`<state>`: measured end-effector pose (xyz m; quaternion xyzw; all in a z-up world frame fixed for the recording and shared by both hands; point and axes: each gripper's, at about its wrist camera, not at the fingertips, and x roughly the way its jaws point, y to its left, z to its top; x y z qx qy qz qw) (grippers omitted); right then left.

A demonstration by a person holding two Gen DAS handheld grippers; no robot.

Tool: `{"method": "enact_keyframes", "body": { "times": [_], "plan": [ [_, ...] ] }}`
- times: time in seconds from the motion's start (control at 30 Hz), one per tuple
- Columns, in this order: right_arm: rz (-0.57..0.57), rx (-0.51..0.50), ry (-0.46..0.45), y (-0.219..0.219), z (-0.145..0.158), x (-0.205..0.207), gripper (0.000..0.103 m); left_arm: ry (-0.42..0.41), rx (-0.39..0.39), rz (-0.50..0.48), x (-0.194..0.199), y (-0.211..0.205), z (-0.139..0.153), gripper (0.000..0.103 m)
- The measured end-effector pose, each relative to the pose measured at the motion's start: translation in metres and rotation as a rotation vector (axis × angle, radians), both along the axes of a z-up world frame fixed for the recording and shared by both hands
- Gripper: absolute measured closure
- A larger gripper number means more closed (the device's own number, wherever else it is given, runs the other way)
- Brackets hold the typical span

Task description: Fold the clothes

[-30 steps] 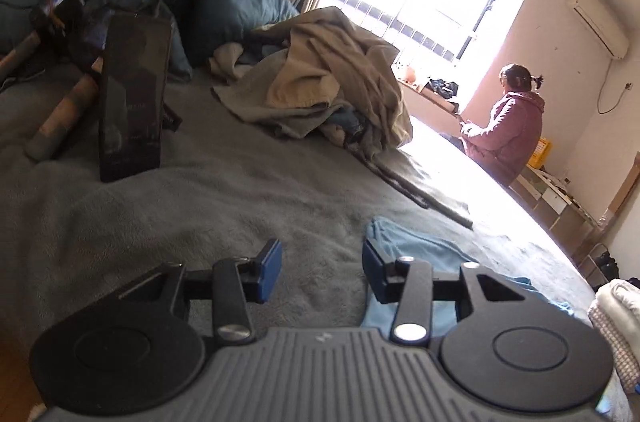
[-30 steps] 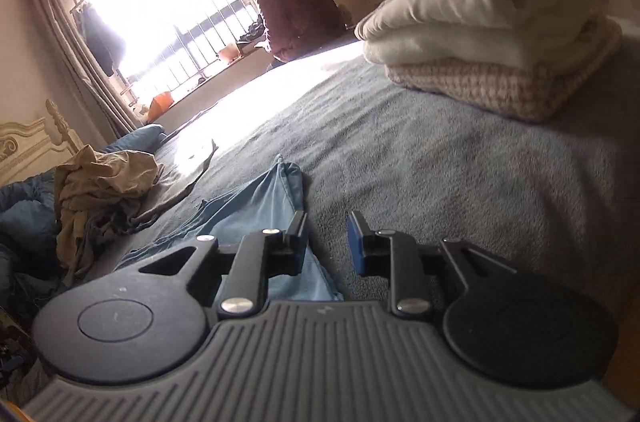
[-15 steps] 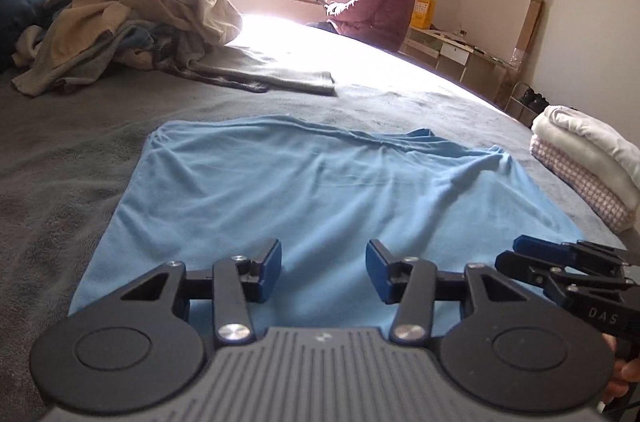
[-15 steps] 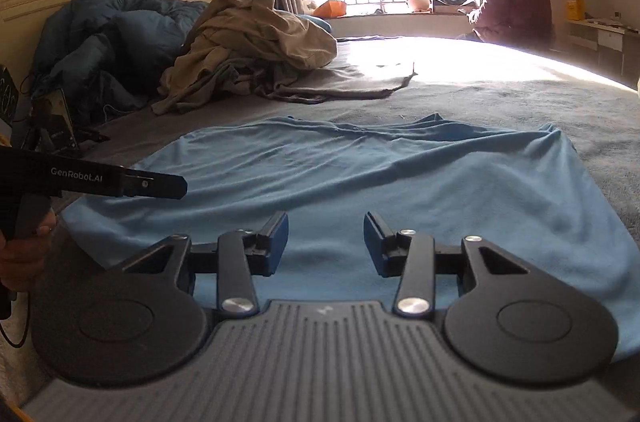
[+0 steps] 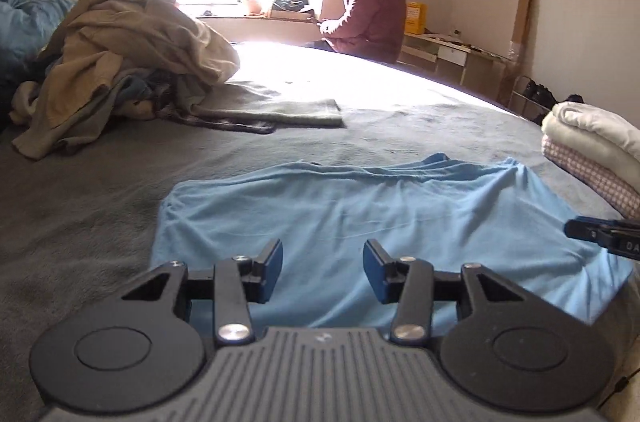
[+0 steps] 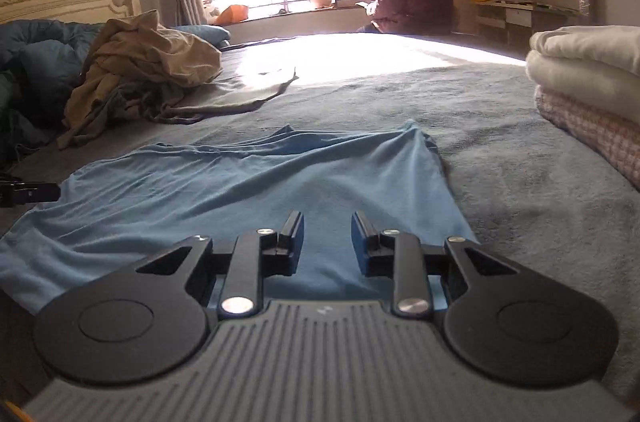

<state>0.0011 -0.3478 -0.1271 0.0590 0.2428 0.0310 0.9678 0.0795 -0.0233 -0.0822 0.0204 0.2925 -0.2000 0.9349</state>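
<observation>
A light blue shirt point(image 5: 360, 206) lies spread flat on the grey bed point(image 5: 80, 206), slightly wrinkled along its far edge. My left gripper point(image 5: 323, 254) hovers open over the shirt's near left part, with nothing between its pads. My right gripper point(image 6: 327, 222) hangs over the near right part of the shirt point(image 6: 240, 182). Its jaws are closing but still apart, and no cloth is pinched between them. Each gripper's tip shows at the edge of the other view: the right gripper point(image 5: 600, 234) and the left gripper point(image 6: 32, 192).
A folded stack of white and pink-checked clothes point(image 6: 584, 78) sits at the right. A heap of unfolded beige and grey clothes point(image 5: 120, 62) lies at the far left, with a flat grey garment point(image 5: 288, 110) beside it. A person point(image 5: 372, 10) sits at the bed's far edge by the window.
Both views rolled level and swung from looking sideways across the bed to facing the blue shirt. The right jaws spread wider, then narrowed again.
</observation>
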Motion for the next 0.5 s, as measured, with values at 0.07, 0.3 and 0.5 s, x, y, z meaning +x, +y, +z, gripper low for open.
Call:
{"method": "enact_keyframes", "body": {
  "times": [0.07,0.3,0.5],
  "plan": [
    [0.113,-0.007,0.036,0.024,-0.006,0.028,0.079,0.041,0.069,-0.010,0.019,-0.017,-0.016,0.057],
    [0.033,0.023,0.166,-0.021,-0.017,0.089,0.092,0.096,0.083,0.173,0.069,0.033,-0.028,0.060],
    [-0.144,0.103,0.166,-0.073,0.001,0.091,0.086,0.086,0.037,0.184,0.076,0.049,-0.016,0.053]
  ]
}}
